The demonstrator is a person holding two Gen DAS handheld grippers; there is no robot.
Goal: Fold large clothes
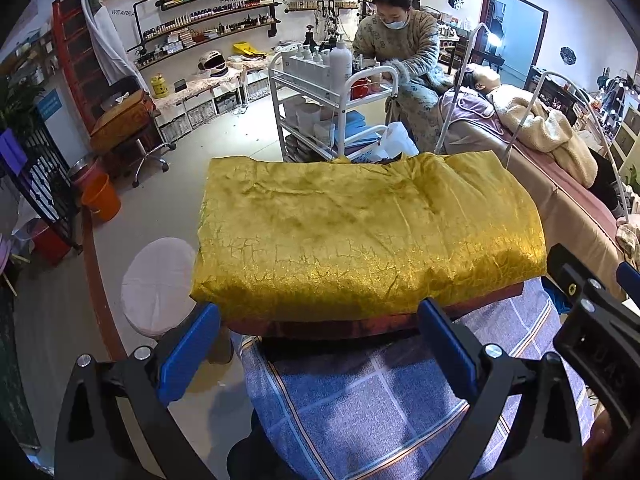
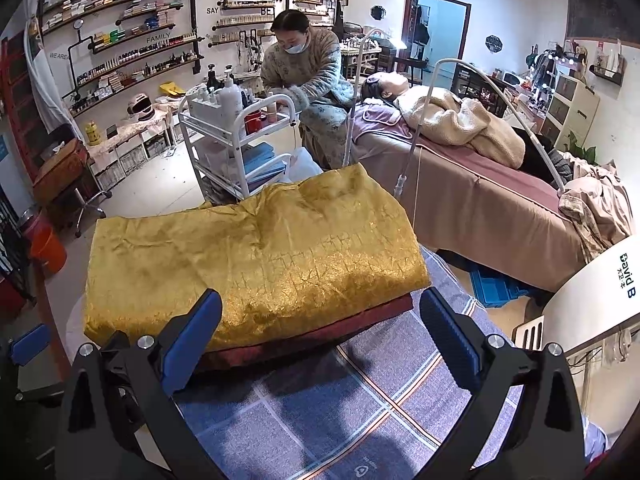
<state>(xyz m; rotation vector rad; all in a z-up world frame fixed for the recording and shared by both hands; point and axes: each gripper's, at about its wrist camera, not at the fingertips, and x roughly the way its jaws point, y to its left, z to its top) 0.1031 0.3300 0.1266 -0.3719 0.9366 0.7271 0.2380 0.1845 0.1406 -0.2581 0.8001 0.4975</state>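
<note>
**Gold garment lies folded, both hand-held grippers hang wide**

My left hand-held gripper (image 1: 320, 344) hangs over the near edge of the blue checked cloth (image 1: 360, 408), blue pads spread wide with nothing between them. My right hand-held gripper (image 2: 320, 336) is just the same: fingers far apart, holding nothing, hovering just short of the bundle.

The gold garment (image 1: 360, 232) lies folded into a thick, broad rectangle right ahead of me, its crackle-patterned face up, wrinkled but flat. In the right wrist view the gold garment (image 2: 256, 264) runs from behind my left pad across to just short of the right one. Under its near edge a dark red layer (image 2: 320, 340) peeks out, a thin strip between the gold and the checked cloth (image 2: 340, 420). Whether that red belongs to the same garment, I cannot tell.

To the left, down beside the surface, stands a round white stool (image 1: 160, 280). Farther left sits an orange bucket (image 1: 102, 200) on the floor. Behind the bundle there's a white trolley (image 1: 280, 92) loaded with bottles, a masked person (image 1: 400, 44) bent over it, and another person lying on a treatment bed (image 2: 480, 200).

At the right edge of the left wrist view, the black body of my other tool (image 1: 592, 320) pokes in.
</note>
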